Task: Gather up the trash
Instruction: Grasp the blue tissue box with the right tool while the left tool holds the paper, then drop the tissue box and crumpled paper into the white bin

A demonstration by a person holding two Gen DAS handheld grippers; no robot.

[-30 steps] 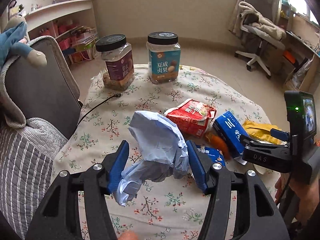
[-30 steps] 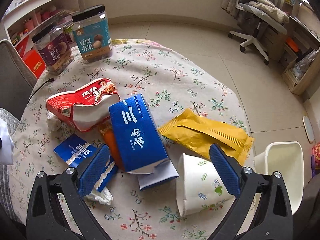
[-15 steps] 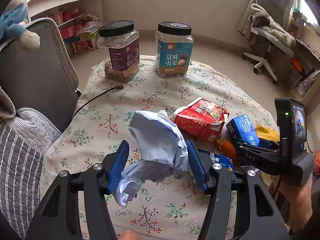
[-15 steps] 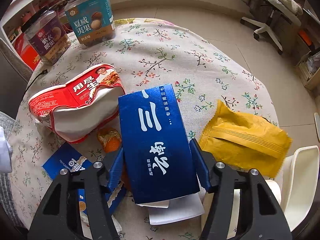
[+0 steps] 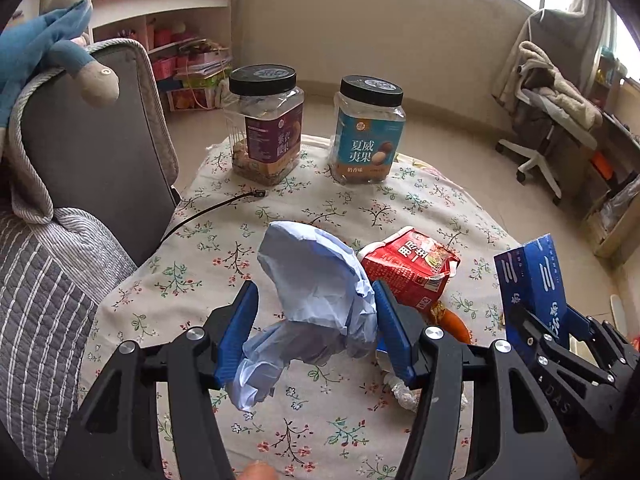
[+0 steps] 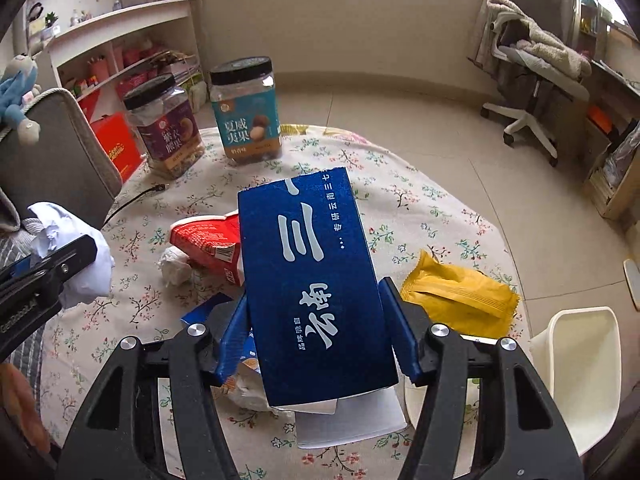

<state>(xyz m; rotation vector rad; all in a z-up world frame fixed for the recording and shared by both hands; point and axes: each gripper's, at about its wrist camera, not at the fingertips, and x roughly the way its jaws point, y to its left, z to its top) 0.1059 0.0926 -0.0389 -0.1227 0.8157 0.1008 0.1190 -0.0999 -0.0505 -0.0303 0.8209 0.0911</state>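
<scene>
My left gripper (image 5: 314, 330) is shut on a crumpled pale blue paper bag (image 5: 316, 292), held above the floral tablecloth. My right gripper (image 6: 316, 334) is shut on a dark blue carton (image 6: 310, 276) with white characters, lifted off the table and tilted. In the left wrist view that carton (image 5: 532, 284) and the right gripper show at the right edge. On the table lie a red snack pouch (image 5: 408, 266), an orange wrapper (image 5: 450, 318), a yellow packet (image 6: 460, 294), a small blue box (image 6: 200, 314) and a white paper wad (image 6: 174, 268).
Two black-lidded jars (image 5: 266, 122) (image 5: 370, 128) stand at the table's far edge beside a black cable (image 5: 216, 208). A white bin (image 6: 584, 368) sits off the table's right side. A grey padded chair (image 5: 88, 160) is at the left, an office chair (image 6: 532, 92) beyond.
My right gripper closed on the blue carton and lifted it off the table. The left gripper kept hold of the paper bag, rolling slightly.
</scene>
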